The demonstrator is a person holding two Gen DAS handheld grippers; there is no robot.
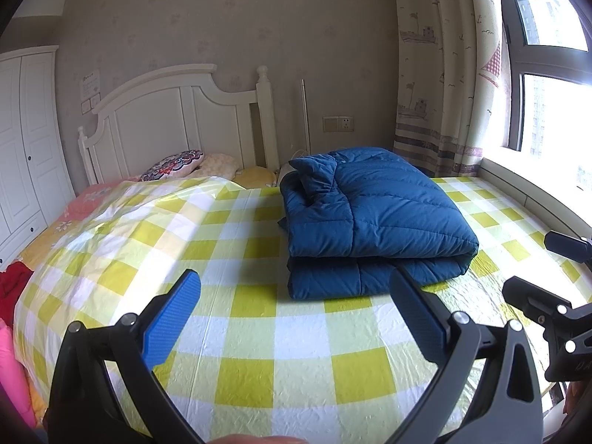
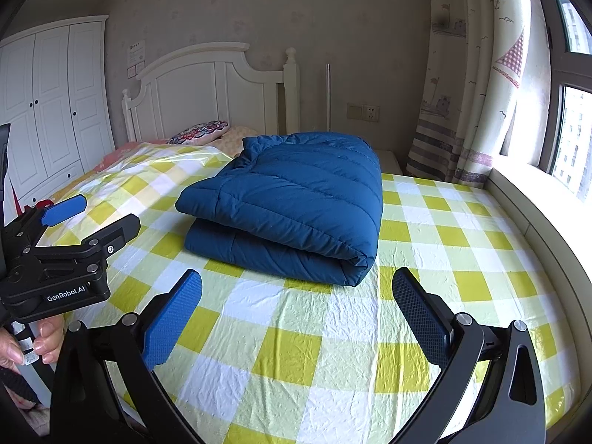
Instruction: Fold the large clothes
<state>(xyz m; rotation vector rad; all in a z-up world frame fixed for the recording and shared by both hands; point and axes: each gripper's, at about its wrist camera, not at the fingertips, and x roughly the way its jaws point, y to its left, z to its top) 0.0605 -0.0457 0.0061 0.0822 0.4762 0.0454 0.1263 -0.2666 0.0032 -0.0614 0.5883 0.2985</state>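
Note:
A blue quilted down coat (image 1: 373,218) lies folded in a thick bundle on the yellow-and-white checked bed cover (image 1: 259,333). It also shows in the right wrist view (image 2: 296,199). My left gripper (image 1: 296,296) is open and empty, just short of the bundle's near edge, its right finger overlapping the bundle's lower corner. My right gripper (image 2: 296,296) is open and empty, a little in front of the bundle's folded edge. The left gripper also shows at the left of the right wrist view (image 2: 92,218), open. The right gripper's fingers appear at the right edge of the left wrist view (image 1: 536,270).
A white headboard (image 1: 177,118) and patterned pillows (image 1: 174,164) are at the far end. A white wardrobe (image 2: 48,103) stands left. Curtains (image 1: 444,74) and a window sill (image 2: 536,192) run along the right. Red and pink clothes (image 1: 11,296) lie at the bed's left edge.

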